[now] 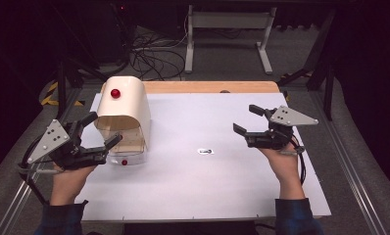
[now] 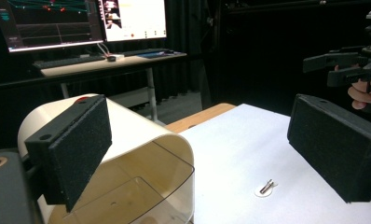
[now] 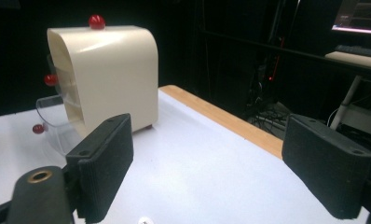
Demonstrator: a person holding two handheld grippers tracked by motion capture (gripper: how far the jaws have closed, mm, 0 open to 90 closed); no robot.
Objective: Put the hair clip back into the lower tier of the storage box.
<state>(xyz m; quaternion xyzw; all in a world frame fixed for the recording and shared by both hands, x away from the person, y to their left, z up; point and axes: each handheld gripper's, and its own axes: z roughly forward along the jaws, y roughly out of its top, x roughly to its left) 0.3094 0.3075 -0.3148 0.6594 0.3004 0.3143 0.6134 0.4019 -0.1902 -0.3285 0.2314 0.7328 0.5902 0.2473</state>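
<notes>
Cream curved-top box with clear plastic drawers (image 1: 123, 115) (red ball knobs, 1 on top) sits at the far-left of the white table sheet (image 1: 207, 186). Left gripper (image 1: 105, 129) hovers just beside its open front, jaws wide apart, holding nothing. Right gripper (image 1: 246, 119) is well apart on the right, jaws apart, nothing held. Small white disc with a metal pin (image 1: 206, 151) lies between them.

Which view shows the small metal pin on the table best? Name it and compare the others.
The left gripper view: the pin lies unobstructed on its white disc between the jaws, its shape readable. In the high view it is a blurry speck. The right gripper view catches just a white sliver at its bottom edge.
</notes>
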